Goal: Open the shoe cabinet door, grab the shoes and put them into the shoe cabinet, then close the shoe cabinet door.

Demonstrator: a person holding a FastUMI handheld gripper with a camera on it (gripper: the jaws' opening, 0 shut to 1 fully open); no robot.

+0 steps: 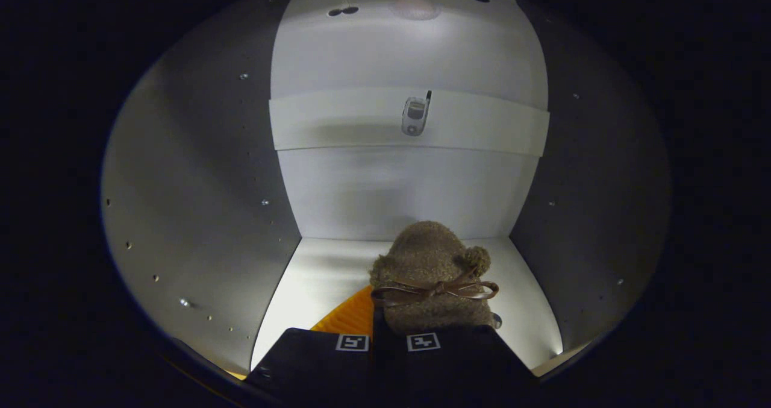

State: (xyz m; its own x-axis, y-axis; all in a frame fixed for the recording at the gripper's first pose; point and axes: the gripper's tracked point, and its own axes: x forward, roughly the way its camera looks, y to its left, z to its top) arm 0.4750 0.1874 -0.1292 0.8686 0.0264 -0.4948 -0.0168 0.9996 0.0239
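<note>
I look into the white shoe cabinet (409, 185), whose side walls flank me and whose back panel faces me. A fuzzy brown shoe (430, 269) with a thin brown bow and a pompom lies on the cabinet floor (530, 311), its toe pointing at the back wall. My gripper (388, 338) is shut on the shoe's near end, with both fingers pressed close together around it. An orange sole (349, 317) shows just left of the shoe, beside my left finger.
A white cross rail (337, 119) with a small metal fitting (415, 116) spans the back panel above. Rows of small peg holes dot both side walls. Bare floor lies right of the shoe.
</note>
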